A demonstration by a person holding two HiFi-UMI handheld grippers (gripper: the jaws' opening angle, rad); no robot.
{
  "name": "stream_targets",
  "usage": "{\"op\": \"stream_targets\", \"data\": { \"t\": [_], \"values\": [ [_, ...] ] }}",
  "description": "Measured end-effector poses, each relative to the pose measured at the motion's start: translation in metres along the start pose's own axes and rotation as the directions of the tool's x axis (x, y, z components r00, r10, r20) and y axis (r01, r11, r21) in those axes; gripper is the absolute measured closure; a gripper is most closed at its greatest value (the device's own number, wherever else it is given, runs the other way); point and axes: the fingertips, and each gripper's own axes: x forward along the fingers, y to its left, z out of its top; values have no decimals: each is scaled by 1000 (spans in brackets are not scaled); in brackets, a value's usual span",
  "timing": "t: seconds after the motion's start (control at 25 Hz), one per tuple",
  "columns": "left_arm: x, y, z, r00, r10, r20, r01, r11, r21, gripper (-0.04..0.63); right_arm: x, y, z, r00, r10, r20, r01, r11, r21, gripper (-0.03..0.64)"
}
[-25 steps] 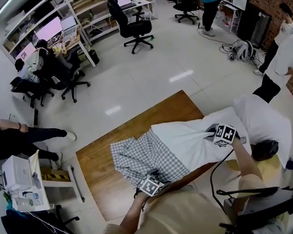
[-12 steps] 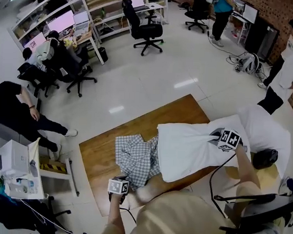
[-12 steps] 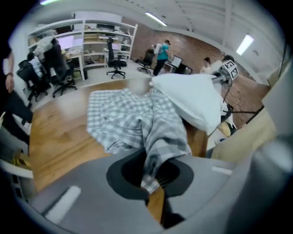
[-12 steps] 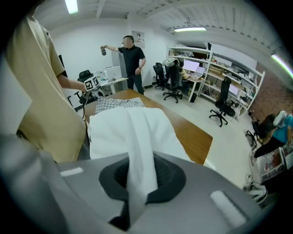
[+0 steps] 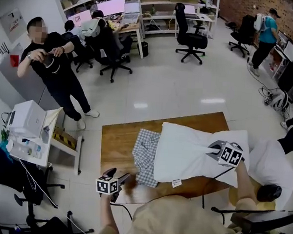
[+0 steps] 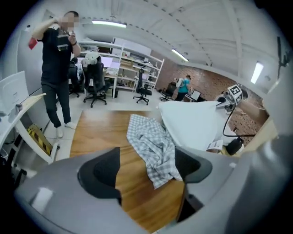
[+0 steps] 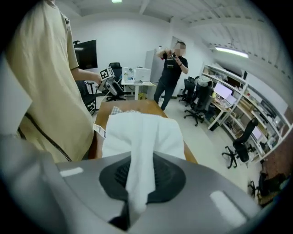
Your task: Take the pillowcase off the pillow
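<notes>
The white pillow (image 5: 193, 151) lies bare on the wooden table (image 5: 118, 142). The checked pillowcase (image 5: 145, 155) is crumpled beside its left end, off the pillow. My right gripper (image 5: 211, 149) is shut on a pinch of the pillow's fabric at the right end; in the right gripper view the white cloth (image 7: 137, 132) runs between the closed jaws (image 7: 137, 183). My left gripper (image 5: 126, 179) hangs off the table's near left corner. Its jaws have just been opening and stand open (image 6: 146, 169) with nothing between them; the pillowcase (image 6: 153, 144) lies beyond them.
A person in black (image 5: 56, 65) stands on the floor left of the table. A white machine on a cart (image 5: 26, 120) is near the left edge. Office chairs (image 5: 190, 38) and desks line the back. A black cable trails from the right gripper.
The pillowcase has come off the pillow to the left and bunched up. My left gripper pulled back leftwards, let it go and opened. The right gripper kept its hold and lifted slightly.
</notes>
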Motion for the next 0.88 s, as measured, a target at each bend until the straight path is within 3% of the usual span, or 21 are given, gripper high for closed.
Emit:
{"op": "stream_targets", "data": {
  "t": [0.08,0.16,0.2,0.28,0.4,0.44,0.6,0.76,0.88],
  "values": [
    [-18,1,14,998,13,68,-13,1000,-8,221,29,-2,25,999,25,33,-24,1000,-4,552],
    [-33,-2,30,991,26,133,-25,1000,-8,221,57,-8,47,993,38,113,-40,999,15,374],
    [-37,-7,39,987,30,159,-31,1000,1,221,64,-14,59,985,27,171,-33,999,35,328],
    [-43,-19,58,979,35,201,-43,999,32,221,65,-26,88,951,-24,307,-4,996,90,289],
    [-54,-31,76,963,34,268,-59,995,86,221,64,-32,132,880,-129,458,76,988,132,137],
    [-55,-37,79,955,33,294,-66,992,103,221,61,-29,141,851,-162,500,101,984,147,118],
    [-51,-88,98,912,28,410,-104,981,164,221,27,-8,157,701,-244,670,127,967,220,114],
    [-63,-119,145,862,-5,507,-122,968,217,221,-4,6,187,601,-318,733,175,948,268,115],
    [-94,-138,177,820,-36,571,-162,943,292,221,-35,22,213,507,-428,749,234,904,358,115]
  ]
}}
